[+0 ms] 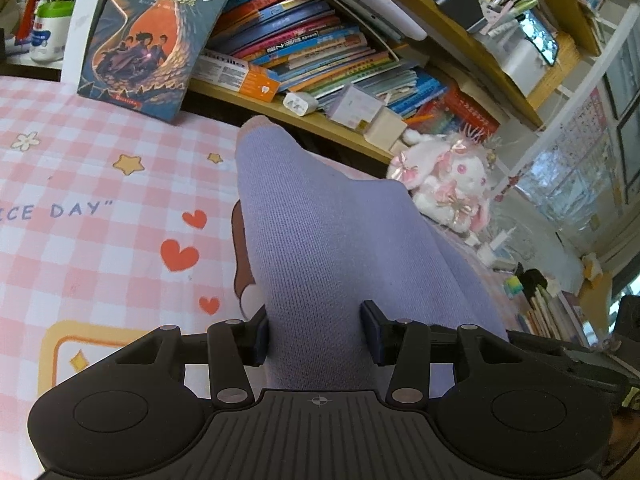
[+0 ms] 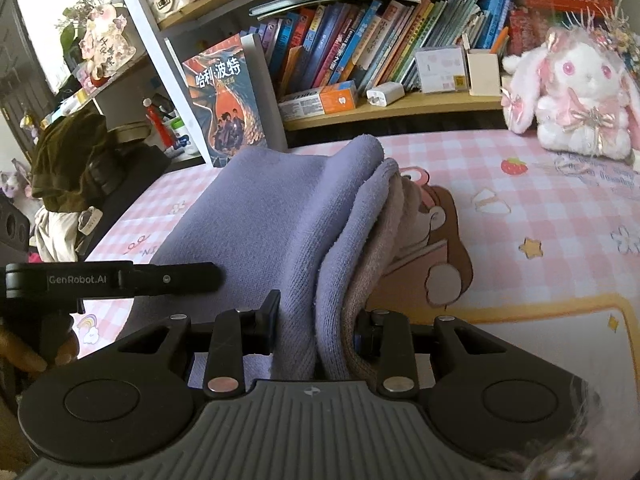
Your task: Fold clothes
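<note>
left wrist view: a pink-and-white checked cloth (image 1: 100, 200) printed with hearts, stars and the words "ice day" covers the tabletop, backed by a wooden shelf (image 1: 320, 120) crammed with leaning books; a dragon-cover book (image 1: 156, 36) stands propped at the cloth's far edge, a white-and-pink plush rabbit (image 1: 452, 180) sits at right. a lavender knit garment (image 1: 340, 248) rises in a thick fold from between the left tongs (image 1: 316, 334), which are clenched on it, the left pad pressed into the fabric, the right pad at its flank. its far tip shows a pinkish trim; the lower hem is cut off by the tool body, and what kind of garment it is cannot be told. right wrist view: the same checked cloth (image 2: 540, 216), here showing a cartoon bear print (image 2: 436, 248) and a strawberry, runs to the bookshelf (image 2: 400, 108); the rabbit (image 2: 580, 96) sits at the far right, dark clothing (image 2: 72, 160) heaps at the left beyond the tabletop. the garment (image 2: 272, 220) lies in several stacked layers, lavender above, a pinkish-beige layer (image 2: 384, 240) beneath, lifted off the cloth and grasped by the right tongs (image 2: 316, 332). the other gripper's arm (image 2: 120, 278) juts in from the left; fingers (image 2: 32, 356) at the lower left edge are mostly hidden.
</note>
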`<state>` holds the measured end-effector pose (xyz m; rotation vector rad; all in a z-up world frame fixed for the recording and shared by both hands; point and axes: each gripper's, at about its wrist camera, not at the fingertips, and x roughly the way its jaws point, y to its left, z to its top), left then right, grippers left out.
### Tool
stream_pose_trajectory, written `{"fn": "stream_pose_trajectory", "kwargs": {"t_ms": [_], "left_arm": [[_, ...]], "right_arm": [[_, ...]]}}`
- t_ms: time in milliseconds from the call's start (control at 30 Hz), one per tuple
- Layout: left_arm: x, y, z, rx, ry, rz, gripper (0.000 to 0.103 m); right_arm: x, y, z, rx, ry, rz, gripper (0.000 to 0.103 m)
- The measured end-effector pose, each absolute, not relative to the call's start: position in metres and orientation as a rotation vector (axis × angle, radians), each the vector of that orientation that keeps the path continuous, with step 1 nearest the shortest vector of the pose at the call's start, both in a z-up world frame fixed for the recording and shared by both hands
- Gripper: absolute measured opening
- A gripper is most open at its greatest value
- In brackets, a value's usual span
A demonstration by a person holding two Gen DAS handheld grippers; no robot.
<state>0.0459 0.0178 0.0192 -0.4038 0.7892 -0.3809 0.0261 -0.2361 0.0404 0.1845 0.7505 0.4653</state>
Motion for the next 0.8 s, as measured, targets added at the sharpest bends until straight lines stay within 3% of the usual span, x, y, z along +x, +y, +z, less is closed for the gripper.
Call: {"fn": "stream_pose_trajectory", "kwargs": {"t_ms": [800], "left_arm": [[0.109, 0.025, 0.024, -0.375, 0.777, -0.41, 0.044]], "right_arm": [[0.086, -0.239, 0.041, 0.18, 0.722, 0.477, 0.03]]}}
